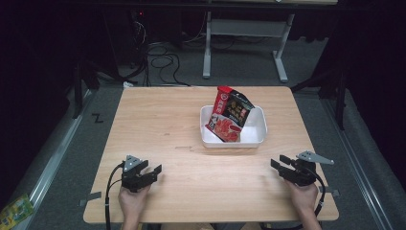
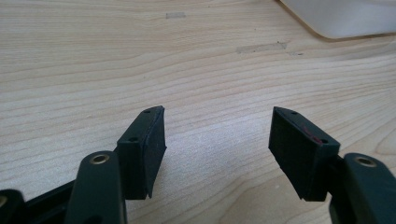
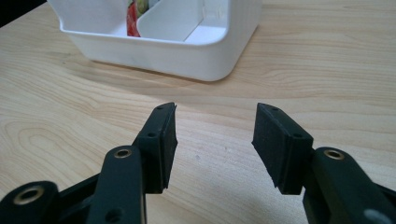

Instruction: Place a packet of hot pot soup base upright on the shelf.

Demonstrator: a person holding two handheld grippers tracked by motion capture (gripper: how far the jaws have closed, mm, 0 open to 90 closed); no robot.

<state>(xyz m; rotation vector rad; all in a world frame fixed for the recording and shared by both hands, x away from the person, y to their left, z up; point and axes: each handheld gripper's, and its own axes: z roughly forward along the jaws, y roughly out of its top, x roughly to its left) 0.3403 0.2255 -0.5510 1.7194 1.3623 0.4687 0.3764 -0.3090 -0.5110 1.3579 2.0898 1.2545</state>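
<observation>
Left tongs (image 1: 152, 170): black body, grey three-cornered top plate, black trailing cable. Right tongs (image 1: 279, 162): the same build. Pads (image 2: 154, 144): flat, black, textured; brass-coloured rivets at the arm joints; a faint red mark on one left pad's edge. Forearms bare, no sleeves.

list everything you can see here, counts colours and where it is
snack packets: two, red and black, standing tilted in the bin
bin: one, white, on the far right half of the table
table: one, light wood, centre of the high view
tape marks: two, pale, on the tabletop ahead of the left gripper
cables: several, black, on the grey floor behind the table
stand legs: two, grey, on the floor beyond the table
packet: one, green and yellow, on the floor at bottom left
left gripper: one, black, open, near left edge
right gripper: one, black, open, near right edge
</observation>
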